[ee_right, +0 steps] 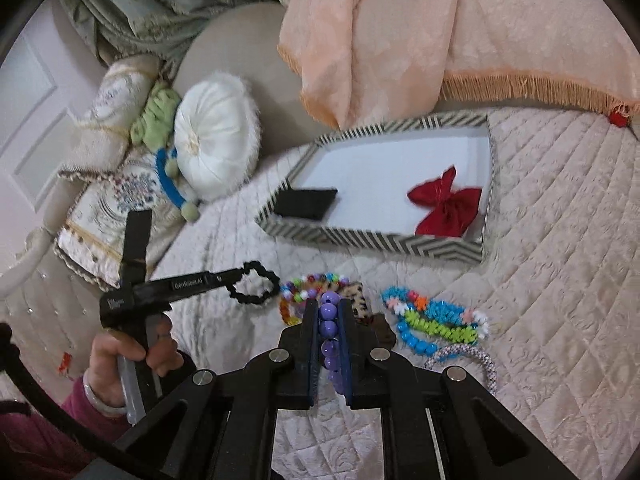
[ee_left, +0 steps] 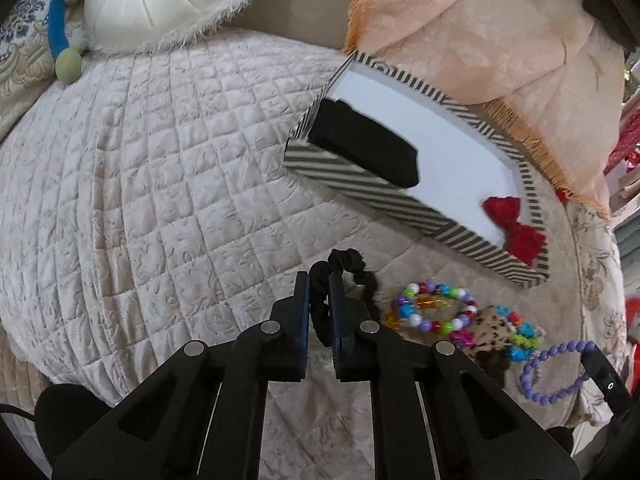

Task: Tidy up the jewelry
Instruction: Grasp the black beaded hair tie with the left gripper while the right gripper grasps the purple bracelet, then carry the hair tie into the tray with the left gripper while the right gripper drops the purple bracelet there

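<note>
My left gripper (ee_left: 319, 280) is shut on a black scrunchie (ee_left: 352, 276), held just above the quilt; it also shows in the right wrist view (ee_right: 254, 287). My right gripper (ee_right: 329, 308) is shut on a purple bead bracelet (ee_right: 330, 332), which also shows in the left wrist view (ee_left: 554, 372). A striped tray (ee_right: 360, 240) with a white floor holds a black pad (ee_right: 306, 202) and a red bow (ee_right: 444, 204). A multicolour bead bracelet (ee_left: 436, 312), a leopard-print piece (ee_left: 492, 332) and blue and green bracelets (ee_right: 436, 320) lie on the quilt in front of the tray.
The quilted bed cover (ee_left: 160, 184) spreads left. A peach fringed cloth (ee_right: 440, 32) lies behind the tray. A white round cushion (ee_right: 216, 136), a green and blue soft toy (ee_right: 160, 120) and an embroidered pillow (ee_right: 112, 208) sit at the left.
</note>
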{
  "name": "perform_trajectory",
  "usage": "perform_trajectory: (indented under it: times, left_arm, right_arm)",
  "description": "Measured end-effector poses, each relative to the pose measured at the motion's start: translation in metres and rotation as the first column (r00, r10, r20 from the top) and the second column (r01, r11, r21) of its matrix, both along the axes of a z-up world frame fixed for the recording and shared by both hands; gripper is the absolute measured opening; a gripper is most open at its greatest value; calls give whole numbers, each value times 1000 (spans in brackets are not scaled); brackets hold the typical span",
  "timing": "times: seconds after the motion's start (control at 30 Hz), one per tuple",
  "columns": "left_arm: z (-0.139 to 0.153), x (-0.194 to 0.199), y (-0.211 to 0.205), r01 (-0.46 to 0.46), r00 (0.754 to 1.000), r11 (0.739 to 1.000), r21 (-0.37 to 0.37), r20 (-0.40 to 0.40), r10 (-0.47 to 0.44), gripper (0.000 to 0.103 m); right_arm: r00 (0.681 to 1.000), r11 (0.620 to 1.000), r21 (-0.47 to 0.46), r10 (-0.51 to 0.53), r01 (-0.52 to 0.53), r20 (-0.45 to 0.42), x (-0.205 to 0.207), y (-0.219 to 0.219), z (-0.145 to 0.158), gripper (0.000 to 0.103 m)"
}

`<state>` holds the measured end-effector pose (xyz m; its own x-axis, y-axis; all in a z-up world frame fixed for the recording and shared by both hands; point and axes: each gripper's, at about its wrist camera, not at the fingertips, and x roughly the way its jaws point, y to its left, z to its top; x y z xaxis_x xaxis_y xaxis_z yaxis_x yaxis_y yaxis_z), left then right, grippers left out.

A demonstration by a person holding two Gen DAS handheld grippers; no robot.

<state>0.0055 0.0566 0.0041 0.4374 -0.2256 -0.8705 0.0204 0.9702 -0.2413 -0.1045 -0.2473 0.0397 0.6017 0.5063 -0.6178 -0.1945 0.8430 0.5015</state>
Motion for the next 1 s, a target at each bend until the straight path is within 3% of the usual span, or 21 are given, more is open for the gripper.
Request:
perform_trajectory:
  times: [0.43, 1.0]
  left_arm:
    - [50, -9, -21, 59, 992, 997, 43, 106, -63, 8]
    - [71, 36, -73, 124, 974, 982, 142, 170, -147, 8]
  right_arm:
    - [999, 1000, -8, -6, 6, 44, 3, 0, 22, 8]
    - [999, 997, -71, -34, 36, 26, 56, -11, 23, 9]
